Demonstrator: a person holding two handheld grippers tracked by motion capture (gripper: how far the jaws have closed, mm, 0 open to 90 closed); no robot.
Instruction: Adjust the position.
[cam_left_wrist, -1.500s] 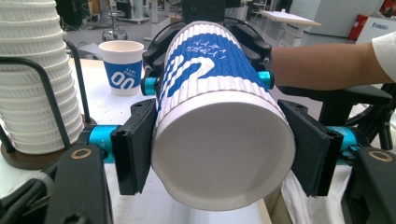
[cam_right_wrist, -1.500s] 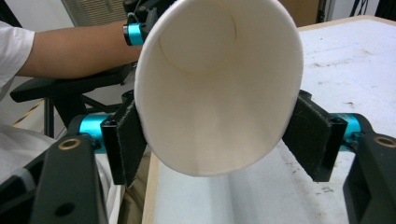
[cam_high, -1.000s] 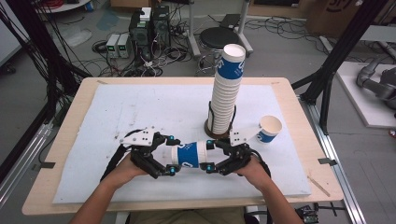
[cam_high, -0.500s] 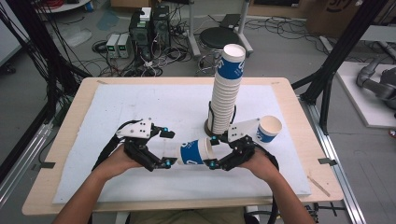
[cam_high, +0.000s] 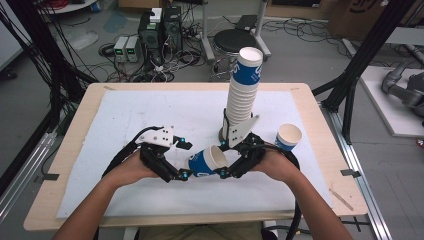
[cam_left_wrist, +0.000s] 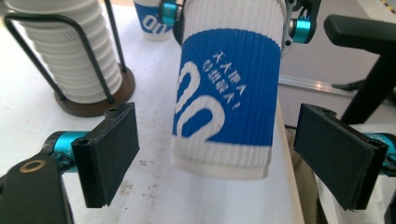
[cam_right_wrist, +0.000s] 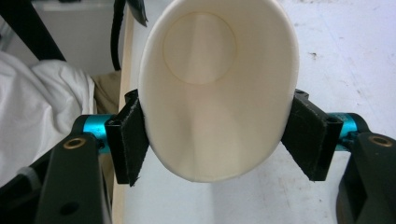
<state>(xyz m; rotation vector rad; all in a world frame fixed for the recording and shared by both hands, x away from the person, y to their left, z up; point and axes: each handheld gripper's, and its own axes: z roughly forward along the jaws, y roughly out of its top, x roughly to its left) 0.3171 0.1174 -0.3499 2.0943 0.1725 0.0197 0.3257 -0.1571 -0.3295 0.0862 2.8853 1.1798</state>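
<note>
Paper cup (cam_right_wrist: 217, 88) squeezed between right tool (cam_right_wrist: 219, 140) pads

My left gripper (cam_high: 183, 160): black frame, white three-cornered plate on top, small teal knobs by the jaws, black cable looping off behind. Up close the pads (cam_left_wrist: 112, 151) are flat, black and rectangular, on teal metal collars, with a brass-ringed screw hole in the black arm. My right gripper (cam_high: 224, 159): same black build, white plate, teal bits, black cable trailing back. Its pads (cam_right_wrist: 130, 140) are black and fuzzy-edged, teal collars behind, brass-rimmed holes in both arms. My forearms are bare, no sleeves.
</note>
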